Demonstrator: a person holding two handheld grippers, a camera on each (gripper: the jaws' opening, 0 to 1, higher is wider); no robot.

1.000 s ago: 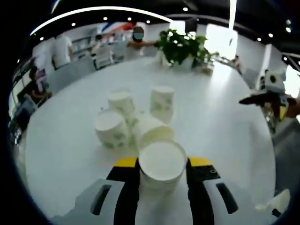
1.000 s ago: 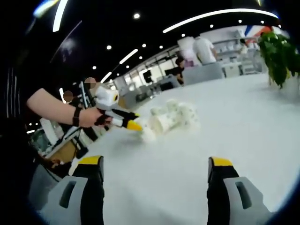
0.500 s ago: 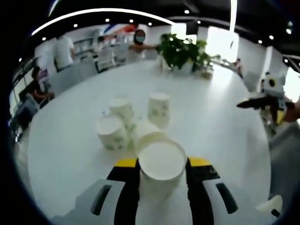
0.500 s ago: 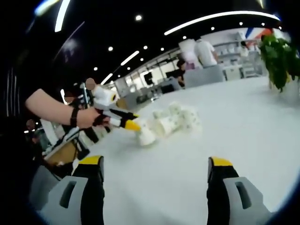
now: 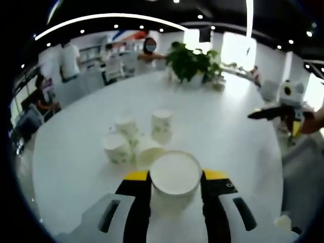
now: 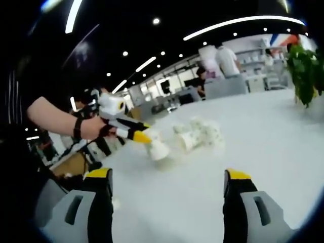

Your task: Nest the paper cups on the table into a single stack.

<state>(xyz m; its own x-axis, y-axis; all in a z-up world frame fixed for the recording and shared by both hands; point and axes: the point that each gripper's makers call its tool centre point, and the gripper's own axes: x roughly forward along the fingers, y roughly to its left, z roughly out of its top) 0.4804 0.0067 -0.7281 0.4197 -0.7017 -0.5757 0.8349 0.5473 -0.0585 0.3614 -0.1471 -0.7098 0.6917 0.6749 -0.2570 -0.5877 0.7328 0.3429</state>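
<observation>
Left gripper (image 5: pixel 175 177) has its jaws clamped on a paper cup (image 5: pixel 175 173); right gripper (image 6: pixel 167 182) is level, jaws wide apart, gripping nothing

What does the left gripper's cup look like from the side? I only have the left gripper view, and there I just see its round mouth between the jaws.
Observer: In the right gripper view the held cup is tipped, wide mouth down and toward the camera, clamped by the left gripper.
Operator: Is it off the table?
Observer: I cannot tell; its rim sits close to the white table, with a shadow right below it.
Operator: Where are the other cups from there?
Observer: The cluster of cups lies beyond the held one, apart from it.
Operator: And the right gripper?
Observer: Its jaws stand wide apart, nothing between them.
</observation>
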